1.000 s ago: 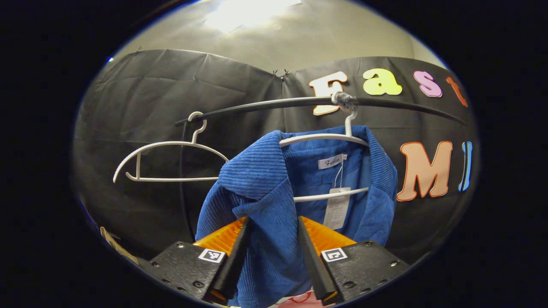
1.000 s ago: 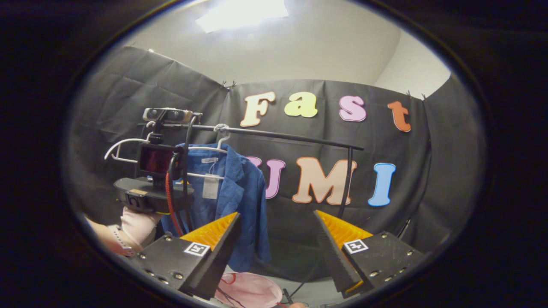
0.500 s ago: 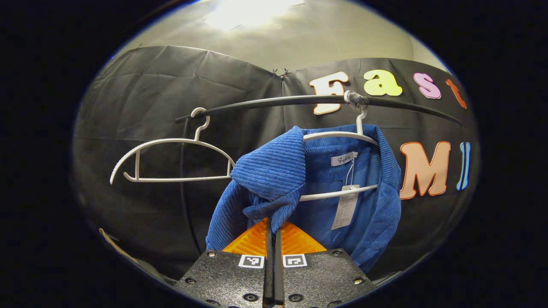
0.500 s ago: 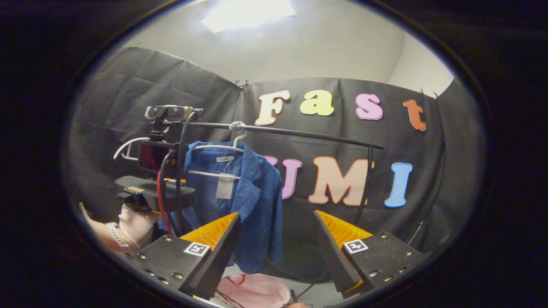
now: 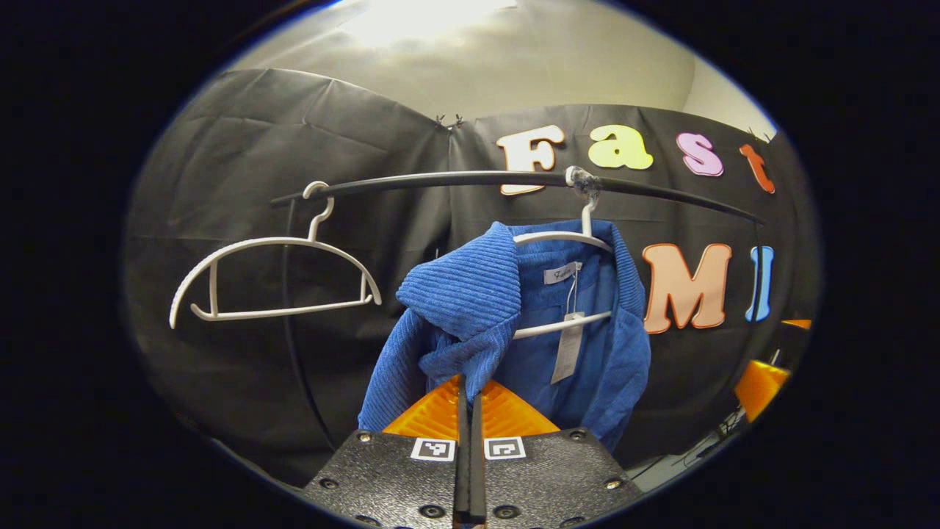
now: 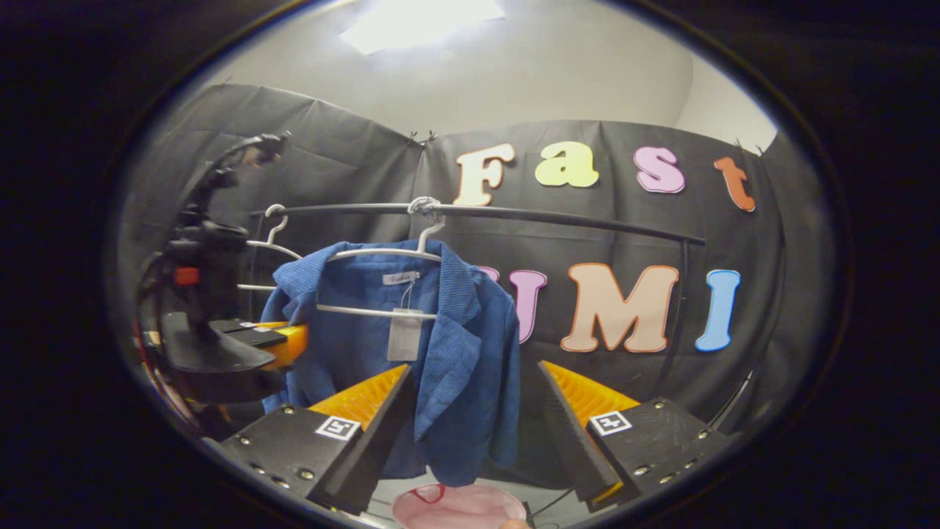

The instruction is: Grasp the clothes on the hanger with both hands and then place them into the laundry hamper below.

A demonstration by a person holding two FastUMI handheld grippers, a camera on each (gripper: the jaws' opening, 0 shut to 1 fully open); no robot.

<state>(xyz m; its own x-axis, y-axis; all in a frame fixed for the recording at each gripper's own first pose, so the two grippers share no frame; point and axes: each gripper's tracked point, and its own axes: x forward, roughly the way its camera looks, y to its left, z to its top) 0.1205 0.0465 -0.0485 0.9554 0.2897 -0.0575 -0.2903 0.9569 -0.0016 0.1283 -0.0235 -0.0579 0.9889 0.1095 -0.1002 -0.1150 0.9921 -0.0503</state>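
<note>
So the left gripper (image 5: 467, 389) clamped shut on the blue jacket (image 5: 470, 308) lapel a moment ago and hasn't let go. Jacket's still on its hanger (image 6: 382, 253), and the right gripper (image 6: 470, 411) has moved in with jaws wide open around the other lapel, pink hamper (image 6: 459, 507) right below

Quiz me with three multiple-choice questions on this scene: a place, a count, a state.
1. Where is the pink hamper?
A. below the jacket
B. on the rail
C. beside the bare hanger

2. How many hangers are on the rail?
A. one
B. two
C. four

3. How does the left gripper stand?
A. wide open
B. shut on the jacket
C. shut on a hanger

Answers:
1 A: it shows under the jacket's hem in the right gripper view.
2 B: one bare hanger, one hanger under the jacket.
3 B: its jaws pinch the lapel.
</note>
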